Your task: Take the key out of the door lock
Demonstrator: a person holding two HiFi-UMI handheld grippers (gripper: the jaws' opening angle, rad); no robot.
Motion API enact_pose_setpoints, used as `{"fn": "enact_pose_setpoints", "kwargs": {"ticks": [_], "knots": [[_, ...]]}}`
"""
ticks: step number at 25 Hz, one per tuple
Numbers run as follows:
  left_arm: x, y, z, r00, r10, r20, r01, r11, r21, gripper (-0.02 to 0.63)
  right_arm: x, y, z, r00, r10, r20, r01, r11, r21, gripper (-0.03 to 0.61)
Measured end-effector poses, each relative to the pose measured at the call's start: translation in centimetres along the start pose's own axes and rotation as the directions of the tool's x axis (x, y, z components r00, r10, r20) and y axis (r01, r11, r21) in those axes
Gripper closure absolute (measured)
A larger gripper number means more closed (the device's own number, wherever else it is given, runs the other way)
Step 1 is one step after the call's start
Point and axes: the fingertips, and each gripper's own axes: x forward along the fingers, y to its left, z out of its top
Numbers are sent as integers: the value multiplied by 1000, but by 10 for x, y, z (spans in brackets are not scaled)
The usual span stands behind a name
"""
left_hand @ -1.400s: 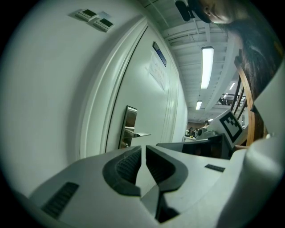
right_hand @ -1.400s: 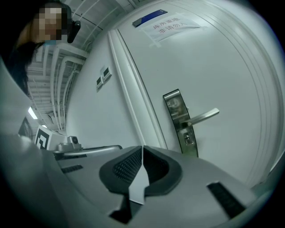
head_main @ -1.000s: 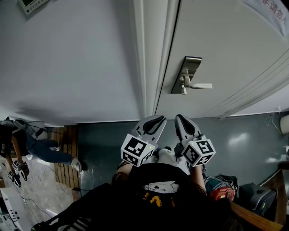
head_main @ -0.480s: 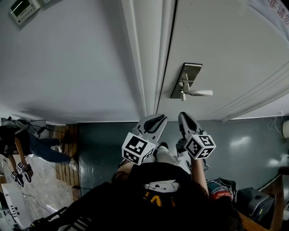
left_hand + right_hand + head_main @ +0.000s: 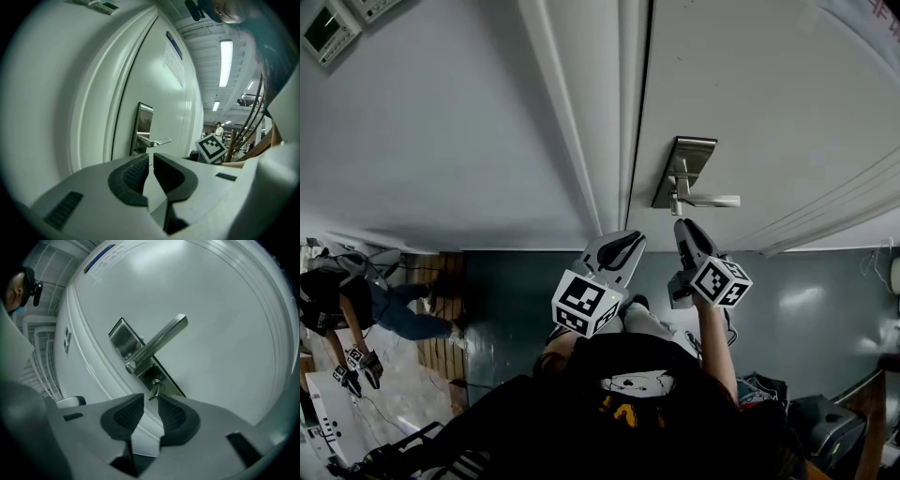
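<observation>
– Down at six o'clock, how do the grippers stand?
– Both slightly spread, pinching nothing. Right gripper (image 5: 146, 399) points at the key (image 5: 153, 389), just short of it. Left gripper (image 5: 149, 159) waits at its nine o'clock.
– Nothing done, then?
– Key sits in the lock plate (image 5: 140, 357), at six o'clock from the handle (image 5: 159, 341). Pinch and pull remain, I judge.
– Obstacles?
– Only that handle. A person (image 5: 337, 300) stands far off at eight o'clock.

Left gripper (image 5: 149, 158) slightly parted, door handle (image 5: 157, 141) ahead
</observation>
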Motion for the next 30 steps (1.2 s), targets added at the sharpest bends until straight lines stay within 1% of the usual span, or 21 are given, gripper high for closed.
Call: {"fn": "enact_pose_setpoints", "kwargs": {"ticks": [5, 12, 20, 23, 30], "knots": [[9, -1, 2, 1000, 11, -4, -11, 1000, 3, 578, 18, -5, 2, 998, 56, -15, -55, 993, 104, 465], [15, 1, 4, 999, 37, -7, -37, 999, 9, 578, 42, -8, 6, 995, 99, 0, -96, 966, 239, 465], [13, 6, 6, 997, 71, -12, -71, 997, 15, 578, 52, -9, 8, 988, 149, 43, -155, 928, 339, 504], [13, 5, 5, 997, 73, -16, -73, 997, 19, 578, 51, -10, 8, 985, 165, 57, -174, 904, 390, 514], [14, -1, 5, 998, 64, -21, -64, 998, 27, 578, 50, -11, 7, 982, 159, 105, -190, 820, 540, 541]]}}
